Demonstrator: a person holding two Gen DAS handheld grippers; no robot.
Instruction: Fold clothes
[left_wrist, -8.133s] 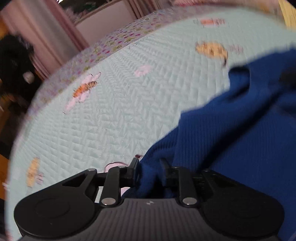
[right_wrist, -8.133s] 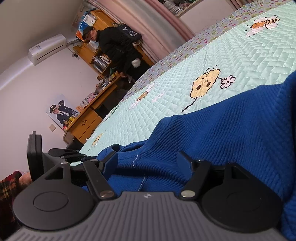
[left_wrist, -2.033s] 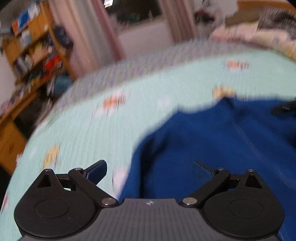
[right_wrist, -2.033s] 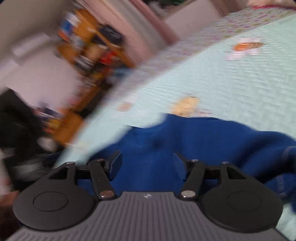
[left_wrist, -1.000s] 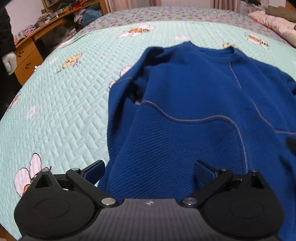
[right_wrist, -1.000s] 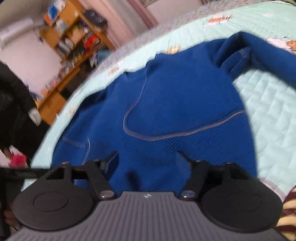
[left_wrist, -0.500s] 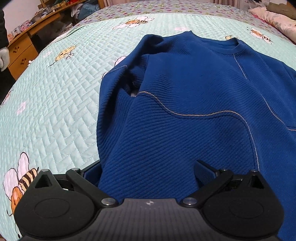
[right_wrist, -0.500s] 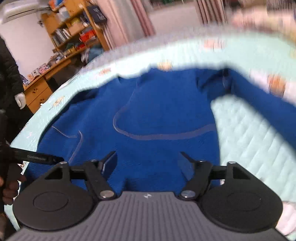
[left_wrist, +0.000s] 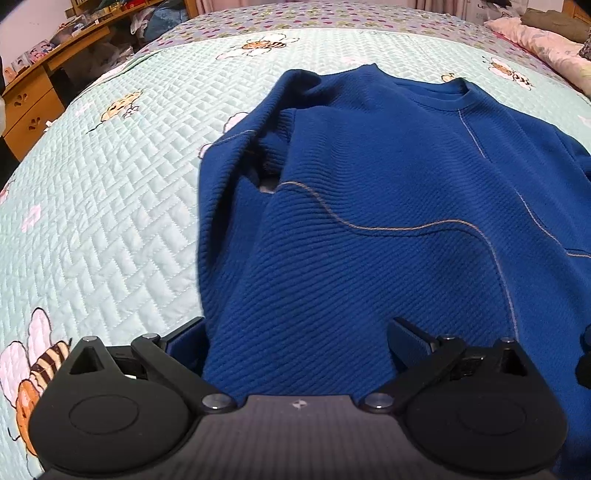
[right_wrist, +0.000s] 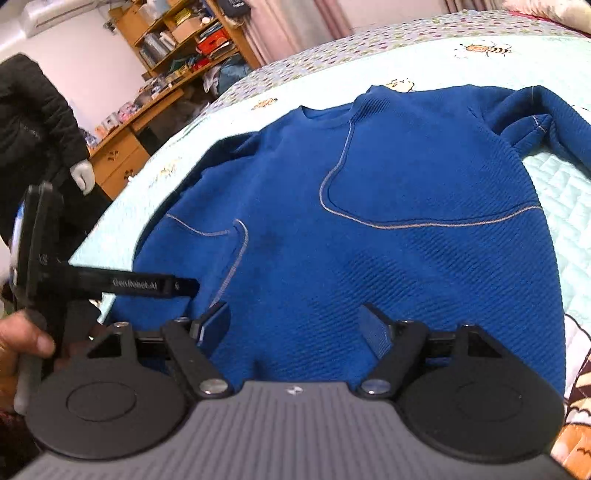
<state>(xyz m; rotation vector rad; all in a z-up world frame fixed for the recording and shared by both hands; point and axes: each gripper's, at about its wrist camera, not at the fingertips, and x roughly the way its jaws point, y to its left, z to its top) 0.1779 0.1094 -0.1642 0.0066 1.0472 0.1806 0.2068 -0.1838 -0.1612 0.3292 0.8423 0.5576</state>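
Blue sweater (left_wrist: 388, 206) flat on bed (left_wrist: 110, 192), hem nearest; both grippers — left (left_wrist: 295, 339), right (right_wrist: 295, 321) — wide, empty, over hem; knit looks soft, thick, limp — likely best pinched at hem corners or sleeve cuff.

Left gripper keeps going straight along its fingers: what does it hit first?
Most likely the blue sweater: the open left gripper points down at its lower body, with nothing between. Depth is unclear.

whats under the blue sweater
The blue sweater lies spread on the mint quilted bedspread, which shows all around it. Whatever else might sit beneath the fabric is covered.
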